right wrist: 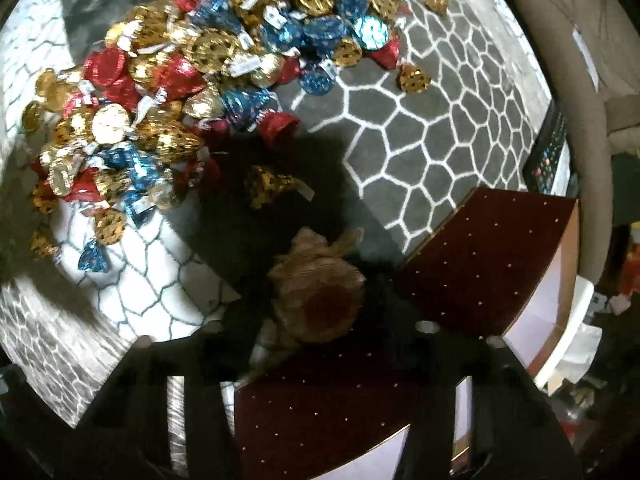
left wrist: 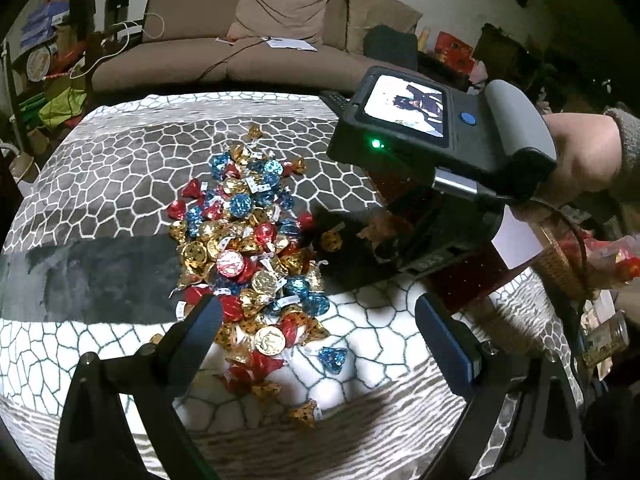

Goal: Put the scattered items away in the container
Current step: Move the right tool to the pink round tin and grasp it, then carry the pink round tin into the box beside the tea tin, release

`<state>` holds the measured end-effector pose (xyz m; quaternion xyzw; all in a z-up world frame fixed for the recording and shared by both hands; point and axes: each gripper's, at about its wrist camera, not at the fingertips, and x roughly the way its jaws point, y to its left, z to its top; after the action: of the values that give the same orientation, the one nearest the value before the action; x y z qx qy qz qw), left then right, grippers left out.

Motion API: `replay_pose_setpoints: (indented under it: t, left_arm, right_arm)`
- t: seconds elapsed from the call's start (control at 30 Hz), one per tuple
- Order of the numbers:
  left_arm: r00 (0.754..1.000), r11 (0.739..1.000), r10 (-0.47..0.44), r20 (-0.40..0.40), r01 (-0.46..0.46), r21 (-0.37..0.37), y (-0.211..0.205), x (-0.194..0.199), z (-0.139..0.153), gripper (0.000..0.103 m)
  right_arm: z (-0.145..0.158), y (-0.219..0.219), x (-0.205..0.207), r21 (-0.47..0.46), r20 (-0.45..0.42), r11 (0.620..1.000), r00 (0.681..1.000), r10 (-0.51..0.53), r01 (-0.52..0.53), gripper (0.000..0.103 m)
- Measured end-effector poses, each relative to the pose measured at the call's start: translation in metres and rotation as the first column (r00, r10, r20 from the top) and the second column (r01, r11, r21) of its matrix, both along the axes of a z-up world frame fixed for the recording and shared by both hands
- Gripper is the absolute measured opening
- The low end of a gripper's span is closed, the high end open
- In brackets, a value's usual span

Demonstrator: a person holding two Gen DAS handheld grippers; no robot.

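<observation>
- Foil-wrapped candies in gold, red and blue lie heaped down the middle of the patterned blanket, with a few strays off the near end of the heap.
- Dark red box with pale dots stands at the right edge of the blanket, flaps open and white inside. No candy shows in the part of the inside that is visible.
- By my reckoning the job is barely begun: nearly the whole heap is left to move, one or two pieces at a time.
- Left gripper hangs over the near end of the heap, fingers spread wide with nothing pinched. Candies lie on the blanket below the gap.
- Right gripper, held in a hand, points steeply down between the heap and the box.
- One gold candy sits between its fingers, large and blurred in the wrist view. Deep shadow hides the pads, so I cannot tell whether they are clamped on it or only standing round it.
- Another gold candy lies alone in the shadow, near the heap's edge on the box side.
- Remote control lies at the far right edge, beyond the box.
- Brown sofa stands behind, with papers and a cable on its seat.
- Woven basket and a jar crowd the right side past the box.
- Nothing blocks the short way from heap to box, though the box's near flap juts toward the right gripper.
</observation>
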<state>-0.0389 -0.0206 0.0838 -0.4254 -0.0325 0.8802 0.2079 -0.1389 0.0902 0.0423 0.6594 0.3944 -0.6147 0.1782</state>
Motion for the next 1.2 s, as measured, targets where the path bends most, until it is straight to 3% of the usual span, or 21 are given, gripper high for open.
replay_pose_setpoints:
  t: [0.37,0.5,0.63,0.77,1.07,1.1,1.17,1.2]
  left_arm:
    - [0.999,0.999,-0.031,0.011,0.031,0.017,0.006,0.0,-0.004,0.098]
    - [0.999,0.999,-0.037,-0.012,0.037,-0.003,0.011,-0.002,-0.006,0.098]
    - [0.998,0.997,-0.047,-0.05,0.044,-0.061,0.022,-0.002,-0.012,0.098]
    - [0.991,0.995,-0.051,-0.125,0.04,-0.091,0.035,0.0,-0.012,0.098]
    - [0.964,0.995,-0.091,-0.252,0.101,0.026,0.052,0.009,0.005,0.097]
    - [0.959,0.993,-0.106,-0.262,0.116,0.026,0.055,0.012,0.009,0.093]
    - [0.953,0.986,-0.143,-0.268,0.16,0.043,0.058,0.016,0.015,0.062]
    - [0.952,0.981,-0.162,-0.258,0.185,0.066,0.06,0.016,0.017,0.056]
  right_arm:
    - [-0.021,-0.015,0.014,0.06,-0.009,0.995,0.997,0.082,-0.082,0.047]
    - [-0.004,-0.004,0.008,-0.035,-0.039,0.999,0.999,-0.003,0.002,0.045]
    - [0.018,-0.001,-0.001,-0.178,0.0,0.978,0.994,-0.109,0.107,0.045]
    - [0.04,-0.004,0.006,-0.237,0.024,0.959,0.988,-0.155,0.156,0.045]
    - [0.087,-0.004,0.042,-0.368,0.12,0.91,0.98,-0.16,0.193,0.045]
    - [0.09,-0.004,0.044,-0.371,0.124,0.908,0.979,-0.161,0.196,0.045]
    - [0.094,-0.002,0.044,-0.373,0.126,0.908,0.98,-0.157,0.193,0.045]
    - [0.096,0.001,0.043,-0.373,0.122,0.908,0.98,-0.158,0.193,0.044]
